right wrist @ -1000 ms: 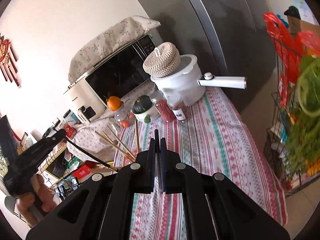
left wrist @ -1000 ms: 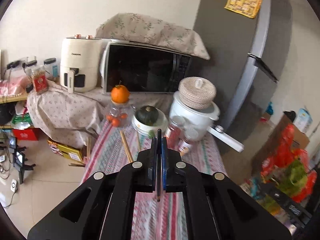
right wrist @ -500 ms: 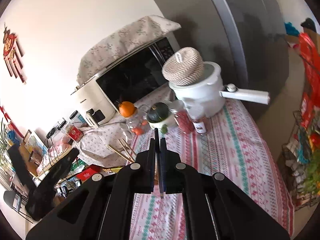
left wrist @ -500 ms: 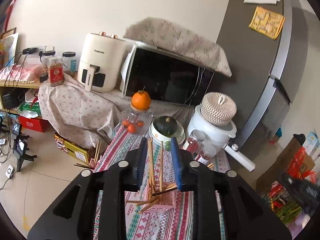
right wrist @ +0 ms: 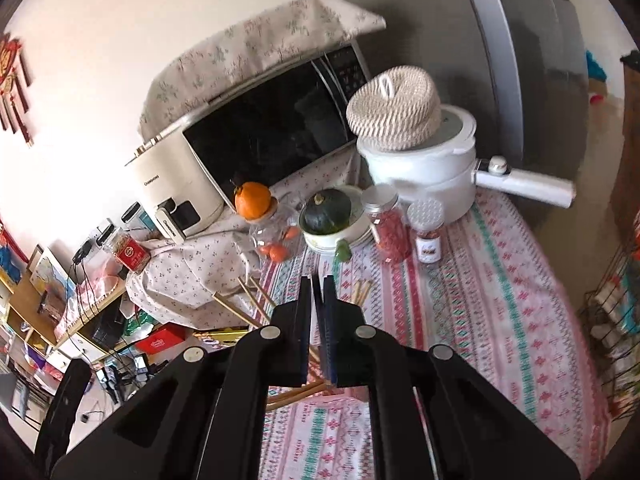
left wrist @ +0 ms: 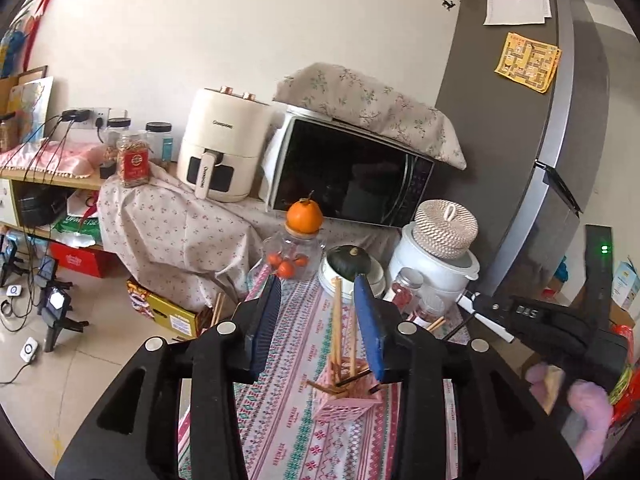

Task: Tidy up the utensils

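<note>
Pink slotted holder (left wrist: 345, 394) sits on the near-middle of the table (left wrist: 296, 432), on the striped cloth. Several wooden chopsticks (left wrist: 337, 328) are in it: a couple stand near-upright, others lie slanted across the rim. One or two dark sticks (left wrist: 352, 377) are mixed in there too.

Left gripper (left wrist: 316, 324): jaws wide apart, holding nothing. It hovers above the holder, and the upright sticks show in the gap between its pads, not touching either as far as I can tell.

Right gripper (right wrist: 317, 328): jaws nearly together, thin slit only. Can't tell whether anything thin is pinched in the slit; nothing sticks out past the tips. It also sits over the holder, with the pink rim (right wrist: 340, 394) just visible under it.

Left to do, my read: more chopsticks lie loose. Some poke out at the table's far-left edge (right wrist: 248, 300), a few lie on the cloth past the gripper tips (right wrist: 362, 290), and some are low by the yellow box (left wrist: 218, 308) off the table's left side. So partway, maybe half the visible sticks are housed.

Around that, at the far end of the table: squash in a bowl (left wrist: 352, 266), glass jar with an orange on top (left wrist: 298, 248), spice jars (right wrist: 386, 220), white pot with a woven lid (right wrist: 420, 156). Microwave (left wrist: 348, 176) and air fryer (left wrist: 220, 152) are behind, fridge (left wrist: 532, 160) far right.
</note>
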A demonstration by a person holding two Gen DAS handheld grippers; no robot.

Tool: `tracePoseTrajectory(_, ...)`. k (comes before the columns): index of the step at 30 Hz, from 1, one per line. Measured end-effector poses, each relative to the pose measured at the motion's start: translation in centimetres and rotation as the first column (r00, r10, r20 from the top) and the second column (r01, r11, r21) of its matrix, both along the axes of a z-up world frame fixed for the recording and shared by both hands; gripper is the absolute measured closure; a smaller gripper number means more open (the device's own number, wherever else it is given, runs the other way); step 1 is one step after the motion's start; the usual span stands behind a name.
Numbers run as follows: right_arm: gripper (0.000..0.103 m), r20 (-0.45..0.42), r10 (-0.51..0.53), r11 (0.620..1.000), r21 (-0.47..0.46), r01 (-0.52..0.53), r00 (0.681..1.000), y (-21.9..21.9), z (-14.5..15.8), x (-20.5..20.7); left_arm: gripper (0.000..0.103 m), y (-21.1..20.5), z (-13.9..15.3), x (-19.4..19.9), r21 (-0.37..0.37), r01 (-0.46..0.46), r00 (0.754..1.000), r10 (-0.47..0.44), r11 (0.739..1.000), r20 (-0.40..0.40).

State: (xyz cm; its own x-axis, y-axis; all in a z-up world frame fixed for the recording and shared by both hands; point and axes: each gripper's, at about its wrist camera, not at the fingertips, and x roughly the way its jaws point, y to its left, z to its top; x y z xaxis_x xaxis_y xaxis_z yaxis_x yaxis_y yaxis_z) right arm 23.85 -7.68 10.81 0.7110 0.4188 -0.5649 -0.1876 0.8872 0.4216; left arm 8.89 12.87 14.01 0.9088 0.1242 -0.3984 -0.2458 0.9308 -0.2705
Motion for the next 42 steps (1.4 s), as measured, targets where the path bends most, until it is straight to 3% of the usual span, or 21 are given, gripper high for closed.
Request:
tracePoseTrajectory(4,0.092,-0.023,0.017,1.0,0.012,-0.017,1.0,0.7,-0.6,-0.1,0.065,0.5,-0.4,-0.7,-0.009,-0.013,1.0,0.013,1.0,-0.001)
tracePoseTrajectory(9,0.091,0.018,0.016,0.998,-0.064,-0.015,1.0,0.6,-0.4,-2.8,0.061,-0.9,-0.8,-1.6,0.024,-0.005,1.0,0.005,1.0,-0.01)
tracePoseTrajectory(11,0.086,0.03,0.013,0.995,-0.099,-0.01,0.999,0.3,-0.5,-4.0,0.056,-2.1,-1.2,-2.1,0.045,0.004,1.0,-0.004,0.999,-0.018)
tracePoseTrajectory(13,0.074,0.04,0.007,0.991,-0.134,-0.001,0.999,-0.2,-0.9,-5.7,0.052,-3.1,-1.4,-2.5,0.064,0.007,1.0,-0.006,0.998,-0.023)
tracePoseTrajectory(17,0.065,0.058,-0.027,0.983,-0.182,0.037,0.998,-1.7,-1.4,-8.5,0.037,-5.3,-2.1,-4.1,0.106,-0.011,0.999,0.014,0.994,-0.033)
tracePoseTrajectory(21,0.046,0.05,-0.051,0.977,-0.207,0.06,0.997,-3.6,-2.3,-11.5,0.027,-6.7,-2.8,-5.9,0.122,-0.028,0.998,0.034,0.992,-0.05)
tracePoseTrajectory(23,0.038,0.05,-0.065,0.972,-0.224,0.075,0.997,-4.3,-2.8,-12.8,0.014,-7.3,-3.1,-6.7,0.126,-0.035,0.997,0.043,0.991,-0.068)
tracePoseTrajectory(25,0.028,0.047,-0.083,0.969,-0.23,0.091,0.995,-5.1,-3.3,-14.4,0.008,-7.8,-3.3,-7.7,0.134,-0.04,0.996,0.05,0.99,-0.073)
tracePoseTrajectory(33,0.015,0.089,-0.175,0.935,-0.298,0.194,0.981,-7.5,-5.0,-20.6,0.007,-10.6,-5.0,-12.1,0.245,-0.03,0.995,0.054,0.969,-0.089)
tracePoseTrajectory(38,0.007,0.177,-0.272,0.884,-0.342,0.318,0.946,-8.9,-6.1,-25.0,0.007,-11.5,-6.2,-15.8,0.277,-0.069,0.997,0.074,0.958,-0.008)
tracePoseTrajectory(40,0.007,0.182,-0.29,0.863,-0.374,0.339,0.94,-9.2,-6.7,-26.1,0.007,-11.9,-6.7,-16.4,0.274,-0.029,0.998,0.042,0.961,-0.044)
tracePoseTrajectory(42,0.007,0.165,-0.289,0.866,-0.375,0.331,0.943,-9.6,-7.5,-27.3,0.007,-12.5,-7.2,-17.0,0.27,0.029,0.997,-0.008,0.963,-0.076)
